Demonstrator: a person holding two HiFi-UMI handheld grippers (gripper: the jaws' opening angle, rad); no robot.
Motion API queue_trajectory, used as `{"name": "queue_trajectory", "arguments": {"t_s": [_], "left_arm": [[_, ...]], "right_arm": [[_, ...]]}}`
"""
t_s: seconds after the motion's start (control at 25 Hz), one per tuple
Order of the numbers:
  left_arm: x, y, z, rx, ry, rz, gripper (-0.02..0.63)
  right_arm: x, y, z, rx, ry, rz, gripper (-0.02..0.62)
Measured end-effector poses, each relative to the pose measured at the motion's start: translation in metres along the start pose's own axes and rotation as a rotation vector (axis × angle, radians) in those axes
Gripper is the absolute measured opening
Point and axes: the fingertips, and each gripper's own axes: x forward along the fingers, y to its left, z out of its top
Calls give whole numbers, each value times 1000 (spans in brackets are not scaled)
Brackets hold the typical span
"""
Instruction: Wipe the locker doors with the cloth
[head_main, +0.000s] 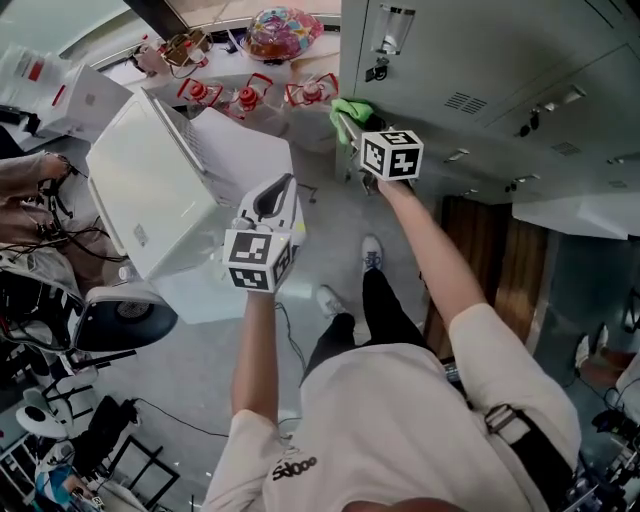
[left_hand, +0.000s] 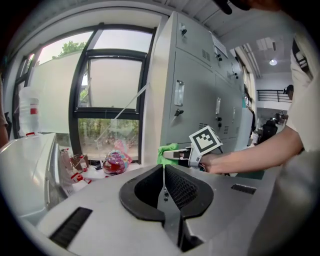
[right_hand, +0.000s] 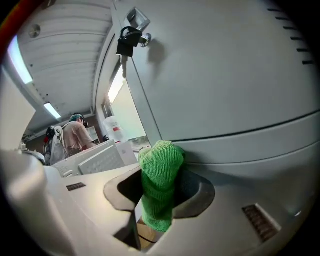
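Observation:
A green cloth (right_hand: 160, 187) sticks out between the jaws of my right gripper (right_hand: 161, 172), which is shut on it. The cloth (head_main: 350, 109) presses against the grey locker door (head_main: 440, 60) near its left edge, below a lock with a hanging key (right_hand: 128, 40). In the left gripper view the cloth (left_hand: 167, 151) and the right gripper's marker cube (left_hand: 205, 141) show against the lockers (left_hand: 200, 95). My left gripper (head_main: 272, 212) hangs away from the lockers, jaws shut with nothing between them (left_hand: 164, 187).
A white box-like appliance (head_main: 170, 195) stands left of the lockers. A windowsill (head_main: 250, 70) behind it carries red-handled items and a colourful ball (head_main: 283, 30). Cables and equipment crowd the floor at left. A person (right_hand: 75, 135) stands in the background.

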Motion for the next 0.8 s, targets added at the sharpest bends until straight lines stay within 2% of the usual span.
{"name": "queue_trajectory", "arguments": {"t_s": [0.16, 0.36, 0.64, 0.8], "left_arm": [[15, -11, 4, 11, -3, -30, 28], [33, -26, 3, 10, -13, -67, 28], [61, -53, -9, -28, -13, -118, 28], [70, -63, -16, -43, -19, -121, 28]], "right_arm": [[-9, -11, 1, 67, -9, -9, 118], [-45, -52, -4, 38, -22, -69, 123], [-107, -126, -14, -24, -22, -230, 130], [-137, -158, -20, -107, -21, -332, 133]]}}
